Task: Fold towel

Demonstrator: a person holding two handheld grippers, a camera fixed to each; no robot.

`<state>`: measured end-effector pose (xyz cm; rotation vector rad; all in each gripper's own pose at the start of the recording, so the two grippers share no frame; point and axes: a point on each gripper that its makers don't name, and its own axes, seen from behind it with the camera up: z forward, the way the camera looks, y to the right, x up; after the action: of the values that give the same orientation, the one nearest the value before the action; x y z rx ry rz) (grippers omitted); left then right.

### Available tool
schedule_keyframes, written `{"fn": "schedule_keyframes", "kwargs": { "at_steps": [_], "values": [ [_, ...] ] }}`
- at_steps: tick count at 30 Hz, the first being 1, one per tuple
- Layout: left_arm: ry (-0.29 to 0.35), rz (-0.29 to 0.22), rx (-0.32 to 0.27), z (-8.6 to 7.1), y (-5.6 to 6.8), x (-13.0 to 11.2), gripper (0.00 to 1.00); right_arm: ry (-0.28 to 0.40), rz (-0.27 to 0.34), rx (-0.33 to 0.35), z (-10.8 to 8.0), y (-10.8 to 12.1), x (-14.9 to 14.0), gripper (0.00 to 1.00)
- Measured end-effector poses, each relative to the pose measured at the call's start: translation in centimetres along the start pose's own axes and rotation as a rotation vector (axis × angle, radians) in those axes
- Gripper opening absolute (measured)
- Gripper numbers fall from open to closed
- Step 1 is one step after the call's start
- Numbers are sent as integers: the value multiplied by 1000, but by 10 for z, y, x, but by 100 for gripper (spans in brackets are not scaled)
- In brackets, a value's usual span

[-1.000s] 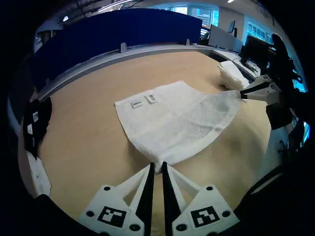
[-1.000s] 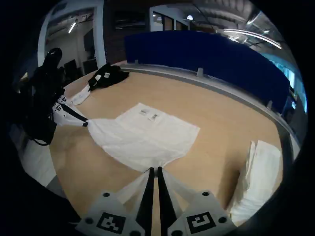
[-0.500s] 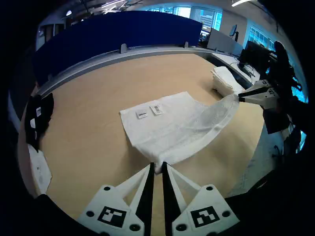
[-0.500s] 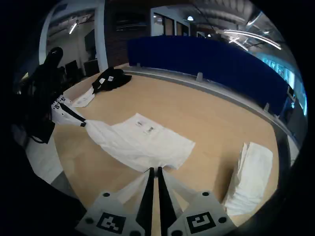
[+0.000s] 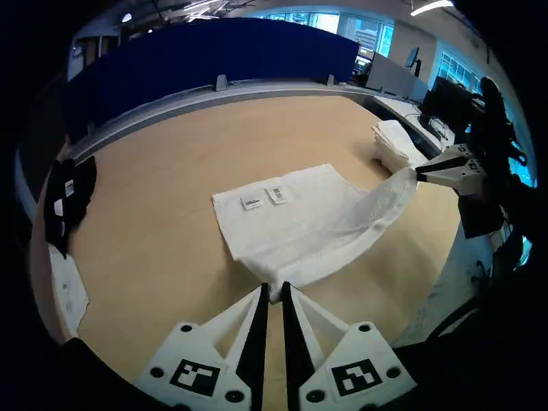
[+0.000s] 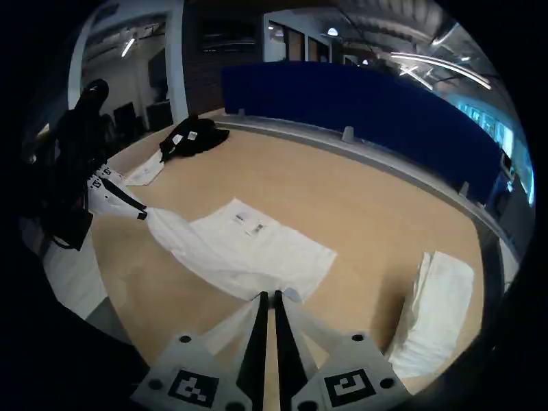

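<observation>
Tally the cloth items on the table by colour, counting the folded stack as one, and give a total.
White: 3 (towel being folded, folded towel stack, flat cloth at the table edge)
Black: 1 (garment pile)
Total: 4

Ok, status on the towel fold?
Left gripper shut on towel corner. Right gripper shut on the other corner, near edge lifted. Folded stack, black cloth lie apart.
</observation>
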<state>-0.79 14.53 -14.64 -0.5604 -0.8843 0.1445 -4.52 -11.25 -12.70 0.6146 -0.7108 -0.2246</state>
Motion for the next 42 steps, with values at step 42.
{"fn": "schedule_keyframes", "kwargs": {
  "at_steps": [42],
  "values": [
    [-115, -19, 37, 103, -51, 35, 14, -37, 96, -65, 107, 71, 8, 7]
  ]
}}
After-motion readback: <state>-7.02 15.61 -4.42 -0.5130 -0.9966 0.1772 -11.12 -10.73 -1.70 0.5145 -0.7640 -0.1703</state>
